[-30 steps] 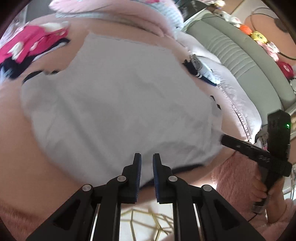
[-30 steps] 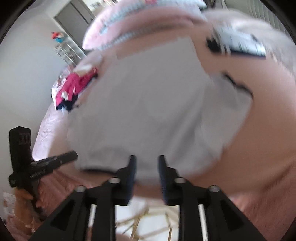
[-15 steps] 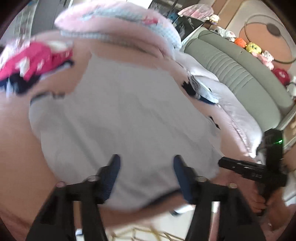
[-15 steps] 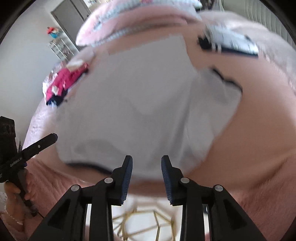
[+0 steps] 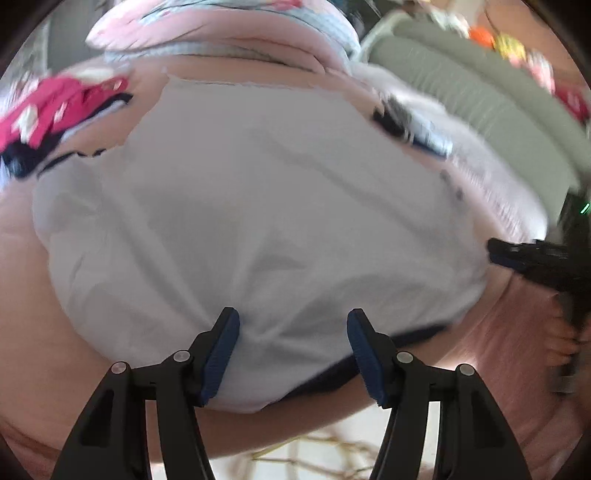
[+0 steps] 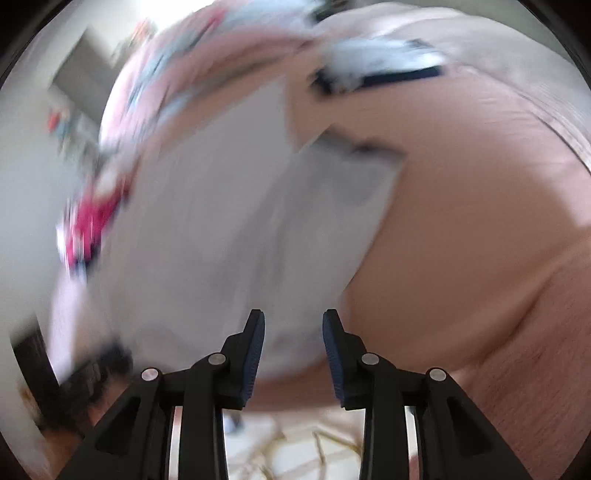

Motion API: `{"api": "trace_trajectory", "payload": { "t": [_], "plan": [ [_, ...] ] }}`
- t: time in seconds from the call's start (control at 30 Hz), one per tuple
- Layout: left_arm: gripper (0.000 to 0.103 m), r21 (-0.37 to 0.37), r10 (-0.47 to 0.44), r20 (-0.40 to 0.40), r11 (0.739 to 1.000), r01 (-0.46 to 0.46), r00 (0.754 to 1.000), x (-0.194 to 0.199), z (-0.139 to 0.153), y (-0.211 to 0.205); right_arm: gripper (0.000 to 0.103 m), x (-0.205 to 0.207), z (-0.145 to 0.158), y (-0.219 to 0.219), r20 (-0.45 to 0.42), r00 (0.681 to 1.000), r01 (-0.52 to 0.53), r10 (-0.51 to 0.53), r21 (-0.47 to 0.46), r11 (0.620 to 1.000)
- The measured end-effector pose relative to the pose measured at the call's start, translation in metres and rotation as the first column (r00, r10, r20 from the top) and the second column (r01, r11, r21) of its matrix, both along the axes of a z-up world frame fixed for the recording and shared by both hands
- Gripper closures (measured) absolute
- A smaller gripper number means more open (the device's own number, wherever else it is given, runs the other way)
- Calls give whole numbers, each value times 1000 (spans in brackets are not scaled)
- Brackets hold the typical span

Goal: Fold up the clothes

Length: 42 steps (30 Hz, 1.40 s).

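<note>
We held both tools over a white shirt (image 5: 258, 221) spread flat on a pink bed cover (image 5: 22, 295), and neither held anything. Our left gripper (image 5: 291, 325) stood with its jaws wide apart, much wider than a second ago, when they were nearly together, and a little wider than half a second ago. The shirt's near hem, with its dark edge, lay just ahead of and between the blue pads (image 5: 221, 347), closer than before, though we could not tell whether the pads touched the cloth. Off to that gripper's right, the right gripper (image 5: 517, 254) reached in from the side toward the shirt's right edge, held by a hand (image 5: 569, 343) low at the frame's edge; it sat nearer the shirt than a second ago. In its own view, our right gripper (image 6: 293, 325) also had its jaws parted, wider than in the two earlier frames, with the shirt (image 6: 221, 240) ahead and to its left; that view was badly blurred and had swung, so the bare cover (image 6: 480, 221) filled its right side. Beyond the shirt lay a pink pillow (image 5: 221, 33), a red and navy garment (image 5: 48, 110) far left, a striped garment (image 5: 417, 125) far right, and a grey-green couch (image 5: 498, 107) behind it.
</note>
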<state>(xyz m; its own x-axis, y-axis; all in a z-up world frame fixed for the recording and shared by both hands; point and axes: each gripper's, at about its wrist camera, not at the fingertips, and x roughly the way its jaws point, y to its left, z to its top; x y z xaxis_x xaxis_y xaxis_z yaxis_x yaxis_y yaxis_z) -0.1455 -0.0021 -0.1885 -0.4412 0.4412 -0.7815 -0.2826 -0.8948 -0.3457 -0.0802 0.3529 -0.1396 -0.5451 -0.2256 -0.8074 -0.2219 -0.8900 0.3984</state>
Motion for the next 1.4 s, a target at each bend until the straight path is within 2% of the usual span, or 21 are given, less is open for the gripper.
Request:
{"api": "trace_trajectory", "payload": {
  "t": [0.03, 0.07, 0.17, 0.23, 0.33, 0.43, 0.47, 0.53, 0.63, 0.73, 0.9, 0.93, 1.0, 1.03, 1.1, 1.2, 1.27, 1.3, 1.4],
  "plan": [
    [45, 37, 6, 2, 999, -6, 1000, -3, 2, -1, 61, -6, 1, 14, -10, 998, 57, -57, -2, 998],
    [45, 52, 10, -5, 999, -9, 1000, 0, 7, 2, 61, -16, 0, 30, -8, 995, 104, -104, -5, 995],
    [45, 40, -10, -40, 999, 12, 999, -4, 15, 10, 61, -43, -9, 57, -2, 988, 155, -156, -37, 987],
    [45, 19, -34, -43, 999, 35, 998, -10, 18, 25, 61, -64, -20, 62, 35, 994, 106, -104, -45, 993],
    [45, 11, -76, -34, 997, 76, 997, -20, 19, 57, 61, -78, -27, 55, 16, 1000, -4, 4, -7, 1000],
    [45, 12, -120, -21, 993, 120, 993, -30, 18, 93, 93, -80, -28, 41, 8, 996, -87, 87, 119, 989],
    [45, 12, -134, -17, 991, 135, 991, -33, 17, 105, 98, -79, -26, 42, -3, 996, -83, 84, 137, 987],
    [45, 14, -161, -8, 987, 161, 987, -40, 16, 128, 99, -77, -18, 52, -27, 999, -40, 44, 136, 990],
    [45, 42, -164, 31, 986, 163, 986, -42, 9, 139, 99, -65, -10, 75, -28, 999, 49, -45, 164, 985],
    [45, 56, -175, 68, 984, 171, 982, -41, -1, 142, 99, -57, -12, 90, -7, 995, 100, -100, 102, 990],
    [45, -28, -218, 57, 975, 220, 974, -37, -6, 155, 97, -61, -18, 89, 33, 994, 98, -102, 96, 990],
    [45, -47, -227, 62, 972, 230, 972, -37, -4, 158, 96, -64, -17, 89, 35, 995, 88, -92, 106, 991],
    [45, -60, -237, 66, 969, 241, 969, -37, 1, 158, 89, -71, -6, 90, 15, 999, 39, -42, 138, 990],
    [45, -37, -244, 62, 969, 246, 968, -38, 5, 156, 86, -75, -1, 90, 5, 1000, 15, -16, 154, 988],
    [45, 26, -259, 17, 966, 258, 966, -42, 18, 156, 85, -82, 9, 91, -13, 999, -33, 36, 188, 982],
    [45, -21, -249, -54, 968, 248, 967, -68, 33, 174, 84, -93, 24, 92, -36, 993, -102, 114, 239, 966],
    [45, -44, -244, -74, 969, 242, 967, -88, 35, 194, 84, -101, 35, 93, -49, 985, -147, 166, 274, 950],
    [45, -55, -236, -85, 971, 232, 968, -99, 36, 206, 84, -108, 34, 93, -39, 980, -176, 194, 280, 944],
    [45, -101, -216, -100, 973, 206, 971, -121, 32, 235, 84, -137, 2, 89, 79, 957, -290, 279, 231, 929]
  ]
}}
